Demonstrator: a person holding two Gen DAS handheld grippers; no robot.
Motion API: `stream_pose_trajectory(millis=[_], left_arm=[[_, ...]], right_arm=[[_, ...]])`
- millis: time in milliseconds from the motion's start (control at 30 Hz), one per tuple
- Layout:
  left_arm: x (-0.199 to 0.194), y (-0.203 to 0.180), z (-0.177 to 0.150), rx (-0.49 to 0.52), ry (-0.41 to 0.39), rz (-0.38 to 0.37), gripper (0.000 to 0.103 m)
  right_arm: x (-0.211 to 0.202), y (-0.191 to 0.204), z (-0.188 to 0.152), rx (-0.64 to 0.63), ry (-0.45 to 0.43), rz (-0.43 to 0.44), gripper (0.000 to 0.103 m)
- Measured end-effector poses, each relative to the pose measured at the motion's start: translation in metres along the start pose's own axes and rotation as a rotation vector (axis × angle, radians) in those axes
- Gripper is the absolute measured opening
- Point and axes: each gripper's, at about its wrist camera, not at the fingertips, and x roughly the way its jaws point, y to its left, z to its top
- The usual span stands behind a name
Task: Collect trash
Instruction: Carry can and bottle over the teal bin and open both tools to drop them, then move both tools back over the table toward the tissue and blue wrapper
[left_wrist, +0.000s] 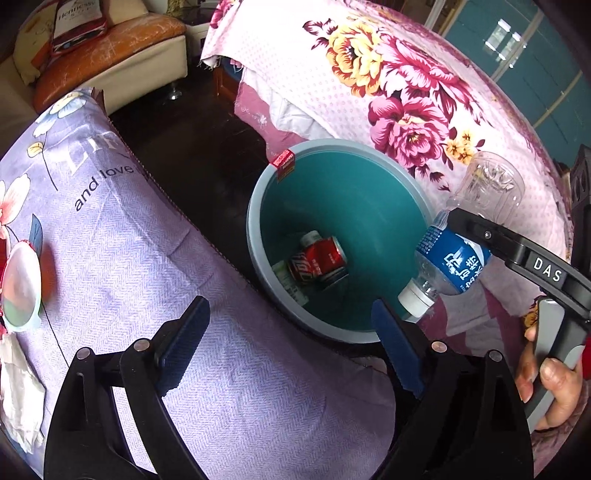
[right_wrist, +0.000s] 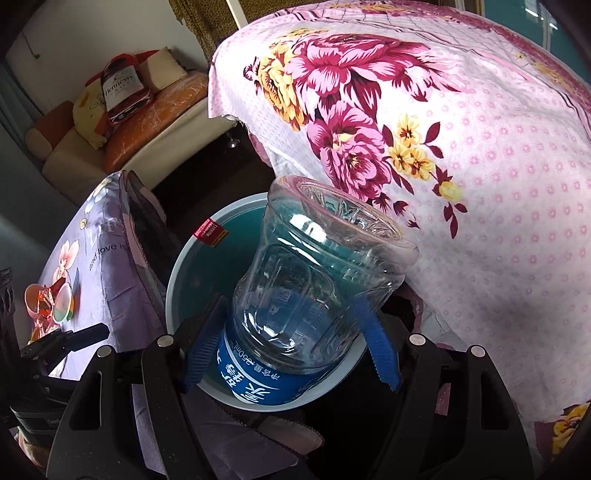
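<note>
A teal bin (left_wrist: 369, 192) with a grey rim stands on the floor between two cloth-covered surfaces; it also shows in the right wrist view (right_wrist: 192, 266). Inside lie a red cola can (left_wrist: 317, 260) and a pale carton (left_wrist: 290, 284). My right gripper (right_wrist: 291, 343) is shut on a clear plastic bottle (right_wrist: 317, 280) with a blue label, held cap-down over the bin's rim; the left wrist view shows the bottle (left_wrist: 454, 262) at the bin's right edge. My left gripper (left_wrist: 291, 347) is open and empty, above the lilac cloth beside the bin's near rim.
The lilac printed cloth (left_wrist: 110, 229) at left carries a cup lid (left_wrist: 20, 288), crumpled tissue (left_wrist: 18, 391) and an orange cup (right_wrist: 40, 302). A pink floral cloth (left_wrist: 388, 92) covers the surface at right. A sofa (left_wrist: 110, 51) stands at the back across dark floor.
</note>
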Motion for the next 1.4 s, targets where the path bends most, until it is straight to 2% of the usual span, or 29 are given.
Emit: stream_pose_trajectory(millis=[200,433,533,833,1100,1400], left_arm=[[-0.008,0.012,-0.008,-0.03,-0.002,-0.016,0.09],[-0.024,0.024,-0.019,-0.05,-0.031,-0.025,0.09],[-0.033,0.032,-0.025,-0.064,-0.043,-0.026,0.091],[-0.064,0.071,-0.057,-0.14,-0.083,-0.008,0.091],[-0.1,0.113,-0.095,-0.217,-0.136,0.011,0.091],[-0.137,0.159,-0.151,-0.28,-0.184,0.024,0.091]], right_arm=[[0.005,0.013,-0.004,-0.018,0.039,0.005,0.069],[-0.001,0.031,-0.01,-0.041,0.039,0.006,0.069],[-0.004,0.039,-0.011,-0.052,0.038,0.009,0.073],[-0.014,0.077,-0.026,-0.124,0.062,0.035,0.076],[-0.023,0.125,-0.046,-0.236,0.096,0.059,0.077],[-0.027,0.203,-0.088,-0.435,0.201,0.167,0.081]])
